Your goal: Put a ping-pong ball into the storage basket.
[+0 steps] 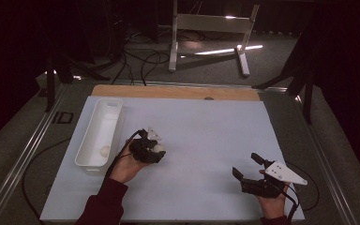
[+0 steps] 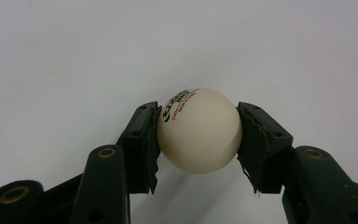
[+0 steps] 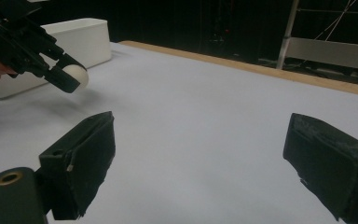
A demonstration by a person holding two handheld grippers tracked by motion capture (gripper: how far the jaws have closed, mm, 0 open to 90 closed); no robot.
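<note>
A cream ping-pong ball (image 2: 199, 130) with red and black print sits squeezed between the pads of my left gripper (image 2: 199, 140), just above the white table sheet. From above, that left gripper (image 1: 155, 151) hangs right of the white bin, the ball (image 1: 159, 148) at its tip. The right gripper view catches the same ball (image 3: 78, 76) at the upper left. My right gripper (image 1: 249, 165) rests near the front right of the sheet, its jaws wide apart and nothing between them (image 3: 200, 158).
A long white bin (image 1: 99, 132) lies at the left of the sheet with another pale ball (image 1: 105, 150) inside its near end. A wooden strip (image 1: 176, 92) edges the far side. Beyond it stands a white frame (image 1: 211, 33) on the floor.
</note>
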